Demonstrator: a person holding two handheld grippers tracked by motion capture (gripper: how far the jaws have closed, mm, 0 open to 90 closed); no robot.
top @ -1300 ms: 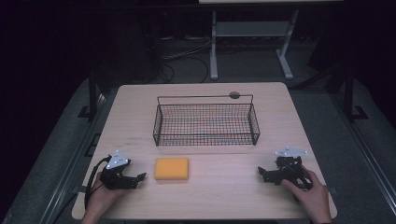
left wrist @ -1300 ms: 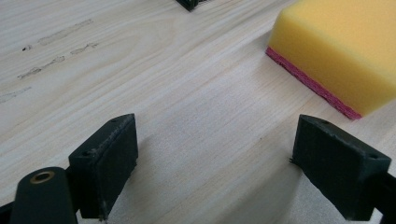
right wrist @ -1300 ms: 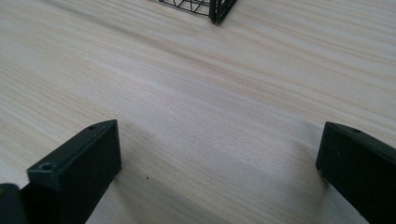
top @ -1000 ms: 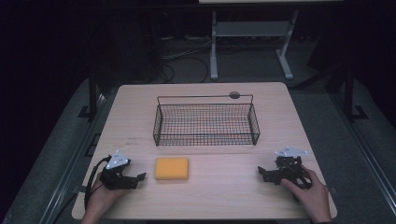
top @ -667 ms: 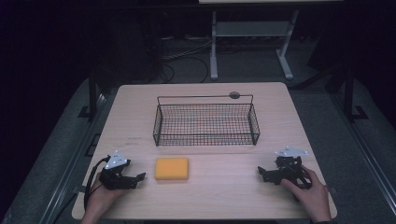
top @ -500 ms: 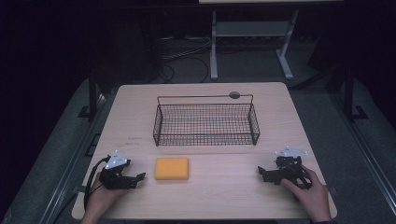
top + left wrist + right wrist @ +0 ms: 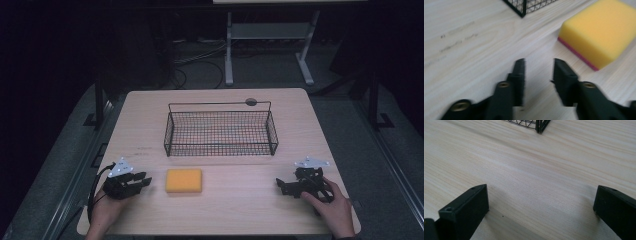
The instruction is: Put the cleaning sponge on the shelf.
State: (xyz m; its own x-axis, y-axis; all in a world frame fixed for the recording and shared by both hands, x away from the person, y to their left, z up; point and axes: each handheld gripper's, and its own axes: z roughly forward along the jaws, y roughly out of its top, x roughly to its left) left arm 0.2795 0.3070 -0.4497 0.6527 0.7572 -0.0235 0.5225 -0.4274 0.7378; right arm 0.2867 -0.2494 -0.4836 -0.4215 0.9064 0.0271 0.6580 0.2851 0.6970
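Note:
A yellow sponge (image 7: 184, 180) with a red underside lies flat on the wooden table (image 7: 240, 200), in front of a black wire basket (image 7: 220, 150). My left gripper (image 7: 143, 180) rests on the table just left of the sponge, pointing toward it. In the left gripper view its jaws (image 7: 539, 62) have just been closing, but a gap remains with only bare wood between them. The sponge (image 7: 599, 32) sits ahead and to the right. My right gripper (image 7: 280, 186) lies at the table's right front. Its jaws (image 7: 541, 192) are spread wide and open over bare table.
The basket looks empty and stands mid-table; one corner (image 7: 524, 7) of it is close ahead of the left gripper. A small dark disc (image 7: 251, 102) lies behind the basket. The table's front edge runs just under both hands.
Both hands, the sponge and the basket keep their places. Any narrowing of the left jaws is too small to make out in the high view.

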